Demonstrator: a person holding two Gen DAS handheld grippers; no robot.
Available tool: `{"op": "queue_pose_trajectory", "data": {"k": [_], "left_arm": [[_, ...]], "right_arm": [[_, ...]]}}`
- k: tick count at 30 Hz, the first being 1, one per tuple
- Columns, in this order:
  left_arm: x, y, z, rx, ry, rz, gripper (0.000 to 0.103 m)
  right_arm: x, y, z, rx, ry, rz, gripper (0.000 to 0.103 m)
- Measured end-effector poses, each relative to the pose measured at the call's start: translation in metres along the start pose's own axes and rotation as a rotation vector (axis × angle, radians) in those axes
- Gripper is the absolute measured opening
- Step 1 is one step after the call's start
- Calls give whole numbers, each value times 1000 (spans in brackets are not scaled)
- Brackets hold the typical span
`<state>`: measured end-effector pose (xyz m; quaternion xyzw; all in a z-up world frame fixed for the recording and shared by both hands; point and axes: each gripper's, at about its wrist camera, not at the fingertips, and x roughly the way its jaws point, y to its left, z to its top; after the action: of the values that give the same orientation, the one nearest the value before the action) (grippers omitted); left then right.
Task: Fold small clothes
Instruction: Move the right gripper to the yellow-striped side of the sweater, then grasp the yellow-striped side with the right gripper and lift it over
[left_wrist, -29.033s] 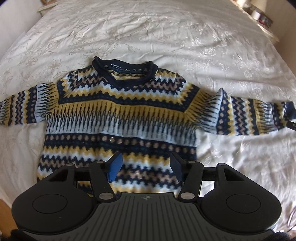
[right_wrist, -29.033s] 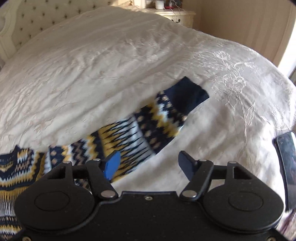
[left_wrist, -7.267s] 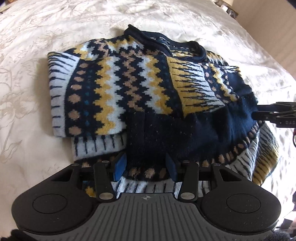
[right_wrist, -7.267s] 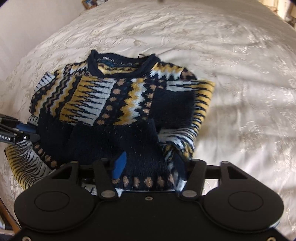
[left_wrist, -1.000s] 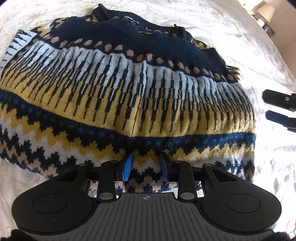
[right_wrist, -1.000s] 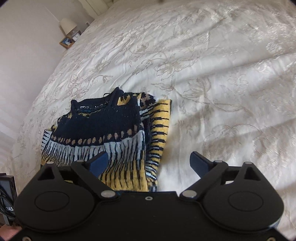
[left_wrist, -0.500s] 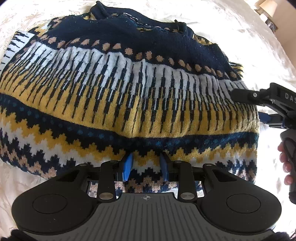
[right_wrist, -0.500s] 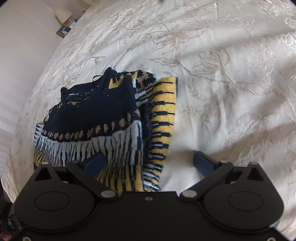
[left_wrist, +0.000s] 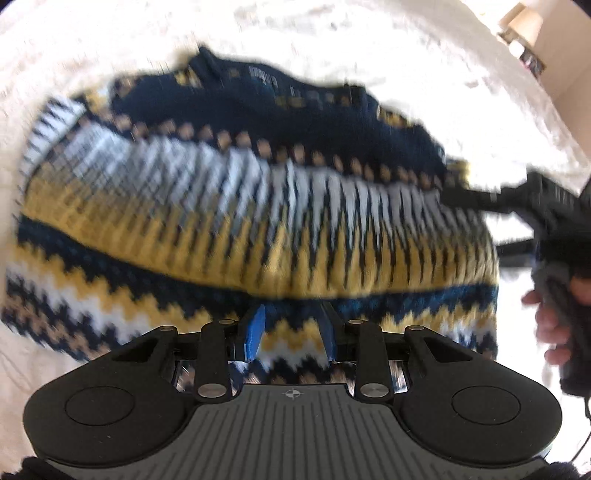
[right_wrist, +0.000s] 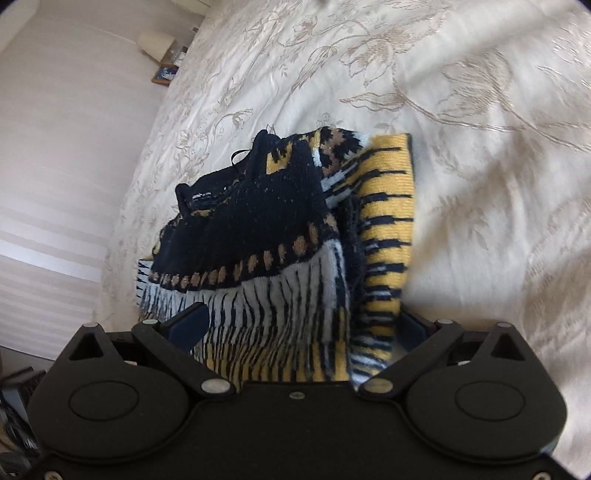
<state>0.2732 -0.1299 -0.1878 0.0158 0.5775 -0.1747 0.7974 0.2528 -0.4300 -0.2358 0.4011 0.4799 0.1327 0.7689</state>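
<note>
The patterned navy, yellow and white sweater (left_wrist: 258, 206) lies folded in a thick bundle on the bed. My left gripper (left_wrist: 291, 334) is at its near edge, jaws narrowed around the zigzag hem fold. My right gripper (right_wrist: 303, 325) is open wide, its fingers straddling the bundle's right end, where the sweater (right_wrist: 280, 266) shows its navy hem on top and a yellow striped sleeve beside it. In the left wrist view the right gripper (left_wrist: 476, 201) reaches in at the sweater's right side, held by a hand.
The cream embroidered bedspread (right_wrist: 461, 129) spreads all around the sweater. A bedside table with a lamp (right_wrist: 157, 44) stands at the far left by the wall. Another lamp (left_wrist: 524, 26) shows at the far right corner.
The right gripper has moved in from the side and now straddles the sweater's right end. The left gripper stays clamped at the near edge; the left wrist view is now blurred by motion.
</note>
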Motion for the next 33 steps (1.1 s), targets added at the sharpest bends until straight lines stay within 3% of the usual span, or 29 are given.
{"op": "queue_pose_trajectory", "data": {"k": [3, 5, 7, 13, 18, 21, 26, 33], "left_arm": [[-3, 2, 17, 43, -20, 29, 31], [1, 4, 30, 64, -25, 43, 31], [8, 6, 42, 87, -28, 53, 32], [40, -7, 57, 250, 1, 74, 33], [50, -3, 62, 262, 31, 36, 34], [32, 12, 63, 271, -8, -21, 33], [-14, 67, 60, 230, -88, -92, 34], [-50, 181, 58, 122, -87, -97, 34]], "right_arm": [[-7, -3, -5, 12, -17, -8, 84], [-10, -6, -7, 32, -22, -47, 47], [-13, -11, -9, 73, -22, -32, 33], [-35, 17, -15, 29, -100, -24, 28], [-41, 60, -19, 5, -142, -84, 28], [-42, 88, -17, -10, -160, -145, 28], [-30, 146, -15, -44, -181, -233, 28], [28, 242, -20, -118, -180, -278, 28]]}}
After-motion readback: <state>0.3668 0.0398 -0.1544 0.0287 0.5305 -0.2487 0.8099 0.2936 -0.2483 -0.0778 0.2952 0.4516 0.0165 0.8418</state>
